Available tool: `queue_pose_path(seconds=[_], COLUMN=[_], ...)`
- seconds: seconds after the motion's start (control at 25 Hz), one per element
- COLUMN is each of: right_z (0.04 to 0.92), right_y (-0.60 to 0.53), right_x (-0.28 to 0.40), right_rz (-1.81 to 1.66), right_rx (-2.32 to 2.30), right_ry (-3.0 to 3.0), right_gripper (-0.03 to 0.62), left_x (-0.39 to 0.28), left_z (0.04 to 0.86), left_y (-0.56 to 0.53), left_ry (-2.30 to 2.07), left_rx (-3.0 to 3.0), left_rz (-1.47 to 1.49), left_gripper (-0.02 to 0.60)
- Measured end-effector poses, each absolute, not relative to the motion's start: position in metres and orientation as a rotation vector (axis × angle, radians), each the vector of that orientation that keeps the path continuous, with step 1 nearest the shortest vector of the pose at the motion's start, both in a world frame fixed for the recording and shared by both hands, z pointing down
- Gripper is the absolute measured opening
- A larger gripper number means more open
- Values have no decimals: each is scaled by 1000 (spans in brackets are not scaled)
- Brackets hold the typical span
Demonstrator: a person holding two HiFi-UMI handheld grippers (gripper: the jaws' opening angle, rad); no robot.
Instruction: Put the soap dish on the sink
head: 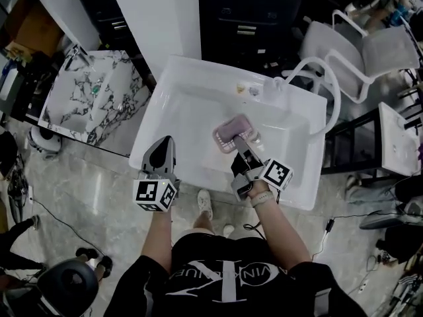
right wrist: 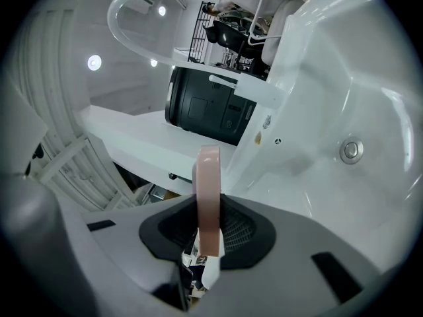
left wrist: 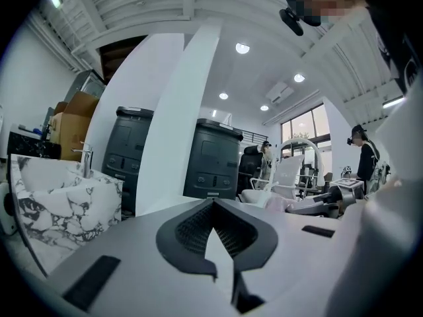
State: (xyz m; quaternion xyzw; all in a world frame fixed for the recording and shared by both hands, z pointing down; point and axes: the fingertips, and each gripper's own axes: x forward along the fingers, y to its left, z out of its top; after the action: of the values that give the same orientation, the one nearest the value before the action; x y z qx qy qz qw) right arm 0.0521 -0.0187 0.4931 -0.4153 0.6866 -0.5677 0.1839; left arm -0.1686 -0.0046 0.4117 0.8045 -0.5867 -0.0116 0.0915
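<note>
Far left in the head view stands a marbled sink point(head: 86, 101), which plays no part in this. Next comes my left hand-held gripper point(head: 164, 145), level with the near left corner of the white sink point(head: 192, 107). Its own view shows it clenched, pads meeting at the tips, with nothing between them point(left wrist: 211, 207).

Further right, the soap dish point(head: 231, 129) is over the middle of the basin, pinched by its near edge in my right hand-held gripper point(head: 240, 144). That is clearly the nearer hand. The dish lies straight ahead of those jaws, its long axis running on along them toward the back ledge. I judge it is not yet resting on anything, so the coming move turns on carrying it forward and setting it flat on the sink.

The head view gives me the dish's broad pink face and its place in the basin. The right gripper view gives only its thin rim edge-on point(right wrist: 209, 190), gripped between the dark pads. It also shows the basin wall with a round metal fitting point(right wrist: 351, 150), which I can't pick out from above
</note>
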Motion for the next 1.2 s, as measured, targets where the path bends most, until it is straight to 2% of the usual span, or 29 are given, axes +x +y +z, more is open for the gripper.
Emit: queue_pose_path(seconds=[0.44, 0.64, 1.2], right_z=[493, 514, 526], right_y=[-64, -73, -127], right_x=[29, 31, 15], right_rz=[-1548, -1602, -1585], right_rx=[-1142, -1282, -1204], right_ry=[1877, 1824, 1762], right_gripper=[91, 91, 91], left_x=[-167, -164, -161], left_z=[417, 422, 437], left_y=[-65, -84, -117], left_ry=[-1603, -1551, -1552], left_rx=[2473, 2495, 2489], left_rz=[-11, -11, 33], left_gripper=[14, 14, 14])
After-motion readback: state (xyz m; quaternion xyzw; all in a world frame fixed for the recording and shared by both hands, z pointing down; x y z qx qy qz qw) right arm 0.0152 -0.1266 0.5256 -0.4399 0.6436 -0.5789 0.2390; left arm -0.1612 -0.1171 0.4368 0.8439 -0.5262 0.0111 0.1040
